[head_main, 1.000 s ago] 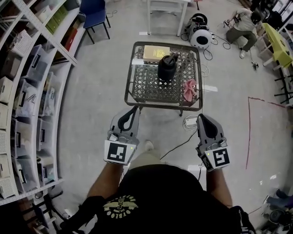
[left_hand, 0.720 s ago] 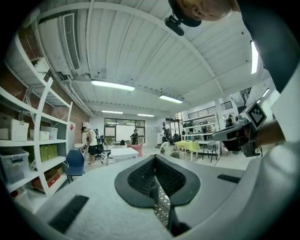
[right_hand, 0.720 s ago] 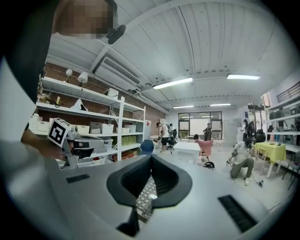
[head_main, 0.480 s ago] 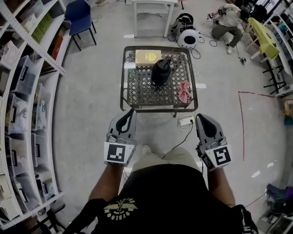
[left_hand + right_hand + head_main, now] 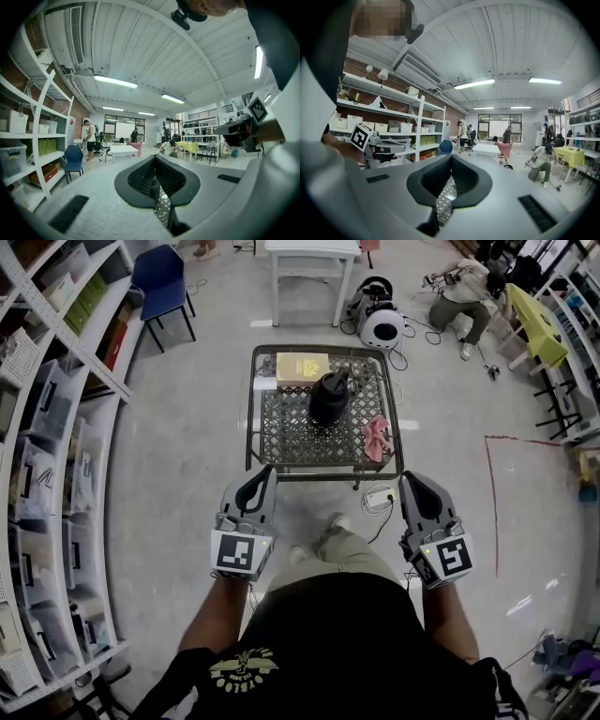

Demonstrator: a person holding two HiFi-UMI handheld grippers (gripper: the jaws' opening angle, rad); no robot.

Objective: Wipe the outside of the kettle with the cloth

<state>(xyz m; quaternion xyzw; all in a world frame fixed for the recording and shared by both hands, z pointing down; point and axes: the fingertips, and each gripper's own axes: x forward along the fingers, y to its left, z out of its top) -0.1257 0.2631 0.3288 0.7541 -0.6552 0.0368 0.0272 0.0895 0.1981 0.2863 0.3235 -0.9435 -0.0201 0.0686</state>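
Kettle [image 5: 330, 397] and cloth [image 5: 377, 438] sit untouched on the table [image 5: 324, 475].
Nearer, left gripper [image 5: 265, 474] and right gripper [image 5: 412, 482] hover, jaws pressed together, empty; cloth lies right of kettle.

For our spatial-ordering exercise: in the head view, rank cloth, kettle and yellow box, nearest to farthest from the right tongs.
1. Pink cloth, table's right side.
2. Black kettle, table's middle.
3. Yellow box, table's far edge.

The kettle [image 5: 330, 397] is black and the cloth [image 5: 377, 438] pink. The table [image 5: 281, 432] has a grey lattice top, with a pale yellow box [image 5: 302, 366] at its far edge
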